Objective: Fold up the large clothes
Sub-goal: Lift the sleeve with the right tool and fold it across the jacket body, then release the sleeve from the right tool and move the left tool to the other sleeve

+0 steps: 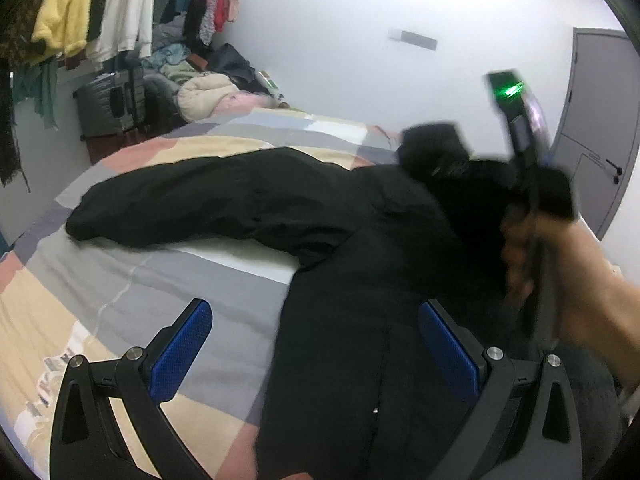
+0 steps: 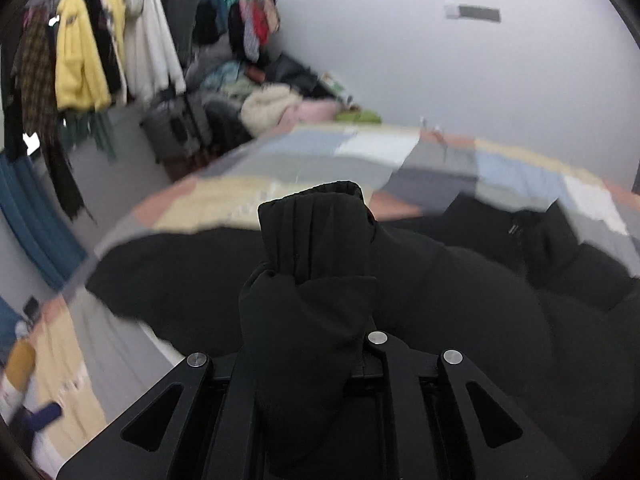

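Note:
A large black jacket lies spread on the patchwork bedspread, one sleeve stretched out to the left. My left gripper is open, its blue pads wide apart, low over the jacket's left edge with nothing pinched. My right gripper is shut on the other sleeve, whose ribbed cuff sticks up past the jaws. In the left wrist view a hand carries that right gripper over the jacket's right shoulder, blurred, with the cuff bunched at its tip.
Hanging clothes fill a rail at the left. A suitcase and a heap of garments sit past the bed's far corner. A grey door is at the right, a white wall behind.

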A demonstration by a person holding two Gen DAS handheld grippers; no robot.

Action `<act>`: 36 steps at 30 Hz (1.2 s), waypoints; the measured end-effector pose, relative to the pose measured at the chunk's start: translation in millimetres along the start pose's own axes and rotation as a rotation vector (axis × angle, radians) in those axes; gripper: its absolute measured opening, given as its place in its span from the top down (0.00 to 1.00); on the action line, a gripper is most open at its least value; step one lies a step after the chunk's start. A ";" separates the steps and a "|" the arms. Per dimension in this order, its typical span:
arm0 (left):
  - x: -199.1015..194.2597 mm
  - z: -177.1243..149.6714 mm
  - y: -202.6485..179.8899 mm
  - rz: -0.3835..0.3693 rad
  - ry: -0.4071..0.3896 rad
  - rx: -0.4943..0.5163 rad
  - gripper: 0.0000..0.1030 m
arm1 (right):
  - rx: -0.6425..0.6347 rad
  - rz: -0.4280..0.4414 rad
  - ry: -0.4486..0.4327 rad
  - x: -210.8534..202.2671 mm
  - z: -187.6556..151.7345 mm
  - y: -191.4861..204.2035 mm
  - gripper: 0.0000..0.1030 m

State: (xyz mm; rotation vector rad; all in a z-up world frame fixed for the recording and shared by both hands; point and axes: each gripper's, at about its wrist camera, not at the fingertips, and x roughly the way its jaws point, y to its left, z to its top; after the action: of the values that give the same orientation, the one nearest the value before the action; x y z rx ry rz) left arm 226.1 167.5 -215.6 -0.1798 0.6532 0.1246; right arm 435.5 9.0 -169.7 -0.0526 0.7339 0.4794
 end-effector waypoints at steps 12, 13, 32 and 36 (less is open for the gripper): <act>5.9 -0.8 1.3 -0.051 0.050 -0.047 0.00 | -0.048 -0.030 0.047 6.0 -26.6 6.3 0.64; 4.5 -0.1 0.4 -0.054 0.049 -0.050 0.00 | -0.055 -0.018 0.043 3.4 -25.3 9.9 0.58; -104.1 33.7 -29.5 -0.097 -0.058 -0.046 0.00 | -0.051 -0.109 -0.165 -172.5 2.0 3.2 0.20; -132.2 32.6 -46.8 -0.112 -0.080 -0.019 0.00 | -0.033 -0.119 -0.215 -213.9 -1.7 -0.4 0.18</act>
State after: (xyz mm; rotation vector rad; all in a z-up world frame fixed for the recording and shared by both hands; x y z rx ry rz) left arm 149.3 120.7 -103.1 -0.2278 0.5615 0.0303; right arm 297.7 -77.8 -30.9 -0.0741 0.5093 0.3765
